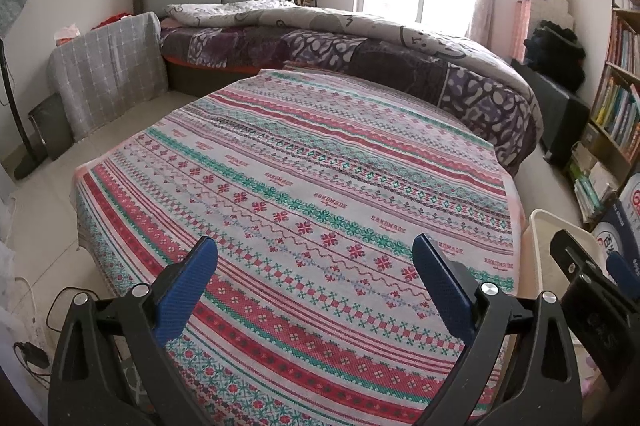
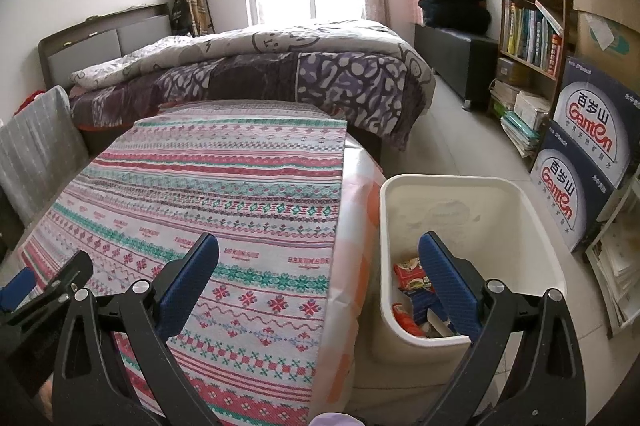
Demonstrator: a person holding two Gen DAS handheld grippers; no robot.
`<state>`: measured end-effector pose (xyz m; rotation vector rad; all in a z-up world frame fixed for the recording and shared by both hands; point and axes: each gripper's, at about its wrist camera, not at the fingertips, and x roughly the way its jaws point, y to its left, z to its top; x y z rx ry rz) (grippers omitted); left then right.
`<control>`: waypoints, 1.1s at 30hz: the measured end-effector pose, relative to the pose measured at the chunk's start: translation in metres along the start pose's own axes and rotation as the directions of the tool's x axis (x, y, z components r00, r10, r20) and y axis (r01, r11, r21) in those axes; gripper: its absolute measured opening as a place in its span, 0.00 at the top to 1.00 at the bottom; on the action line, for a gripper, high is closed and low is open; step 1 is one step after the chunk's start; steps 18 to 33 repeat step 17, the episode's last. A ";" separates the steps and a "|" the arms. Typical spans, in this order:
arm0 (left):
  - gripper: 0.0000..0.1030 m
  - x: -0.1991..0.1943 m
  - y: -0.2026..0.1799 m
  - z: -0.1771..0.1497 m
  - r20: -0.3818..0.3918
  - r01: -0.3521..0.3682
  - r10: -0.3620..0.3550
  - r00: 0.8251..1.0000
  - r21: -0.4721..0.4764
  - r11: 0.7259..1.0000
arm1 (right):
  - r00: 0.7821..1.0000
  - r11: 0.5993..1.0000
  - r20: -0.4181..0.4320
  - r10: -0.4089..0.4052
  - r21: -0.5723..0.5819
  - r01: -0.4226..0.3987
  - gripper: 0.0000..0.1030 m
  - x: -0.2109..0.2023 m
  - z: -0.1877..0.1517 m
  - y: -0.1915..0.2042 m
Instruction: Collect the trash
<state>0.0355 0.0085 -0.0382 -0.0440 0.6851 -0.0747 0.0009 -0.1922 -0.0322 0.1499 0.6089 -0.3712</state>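
Right wrist view: my right gripper (image 2: 318, 258) wide, empty, near white bin (image 2: 536, 226) holding wrappers (image 2: 408, 274). Left gripper (image 1: 314, 258) wide too. Desk (image 1: 280, 185) looks bare; judge: scan edges before finishing.

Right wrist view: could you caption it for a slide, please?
Open right gripper above patterned tablecloth and white bin holding wrappers.

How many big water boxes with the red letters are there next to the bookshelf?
2. One water box sits on top, and the other water box is under it on the floor, right of the white bin. More may be hidden past the picture's edge.
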 end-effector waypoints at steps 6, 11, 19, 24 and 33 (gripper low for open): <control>0.18 0.015 0.011 0.003 -0.025 -0.004 0.003 1.000 -0.031 1.000 | 1.000 1.000 -0.002 -0.003 -0.026 0.003 0.07 0.011 0.005 0.013; 0.14 0.024 0.019 0.010 -0.033 -0.022 0.020 0.999 -0.036 0.999 | 1.000 0.999 -0.019 -0.003 -0.042 0.002 0.07 0.023 0.007 0.024; 0.09 0.040 0.029 0.018 -0.052 -0.051 0.049 0.997 -0.045 0.998 | 0.999 0.998 -0.037 0.002 -0.055 -0.004 0.07 0.036 0.012 0.039; 0.09 0.040 0.029 0.018 -0.052 -0.051 0.049 0.997 -0.045 0.998 | 0.999 0.998 -0.037 0.002 -0.055 -0.004 0.07 0.036 0.012 0.039; 0.09 0.040 0.029 0.018 -0.052 -0.051 0.049 0.997 -0.045 0.998 | 0.999 0.998 -0.037 0.002 -0.055 -0.004 0.07 0.036 0.012 0.039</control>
